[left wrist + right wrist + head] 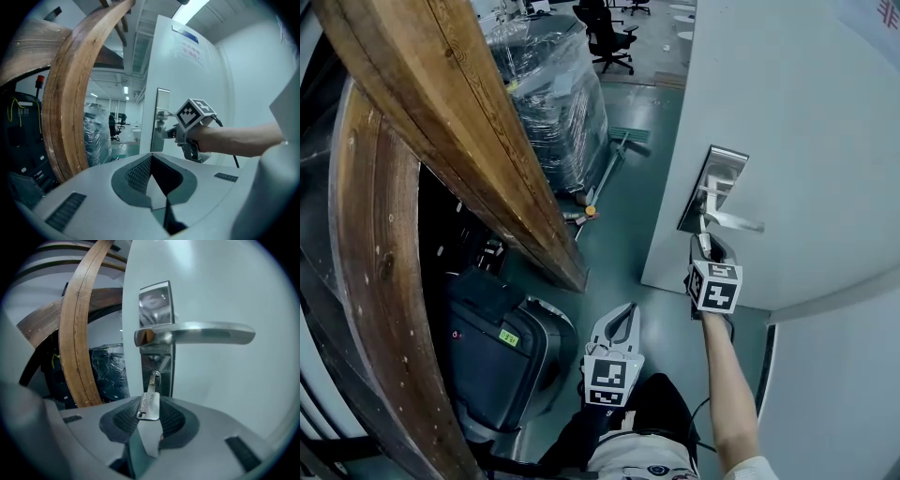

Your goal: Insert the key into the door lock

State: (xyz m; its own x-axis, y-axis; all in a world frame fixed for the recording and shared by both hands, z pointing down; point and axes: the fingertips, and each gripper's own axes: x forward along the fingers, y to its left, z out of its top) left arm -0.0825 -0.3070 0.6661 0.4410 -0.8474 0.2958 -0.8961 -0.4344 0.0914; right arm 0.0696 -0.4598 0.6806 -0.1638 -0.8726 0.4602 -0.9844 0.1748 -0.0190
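The white door [806, 141] carries a shiny lock plate [710, 187] with a lever handle [733, 221]. My right gripper [705, 246] is just below the handle, shut on a flat silver key [149, 404]. In the right gripper view, the key's blade points up at the keyhole [154, 377] under the handle [201, 333], its tip at or in the hole. My left gripper [626, 314] hangs lower and to the left, away from the door, shut on nothing. The left gripper view shows its closed jaws [151, 164] and, beyond them, the right gripper [180, 133] at the lock plate [161, 119].
A big curved wooden beam [459, 122] leans close on the left. Behind it are a plastic-wrapped pallet [558, 103] and a black office chair [609, 37]. A dark case [497, 356] stands by my legs, and a long-handled tool [614, 164] lies on the green floor.
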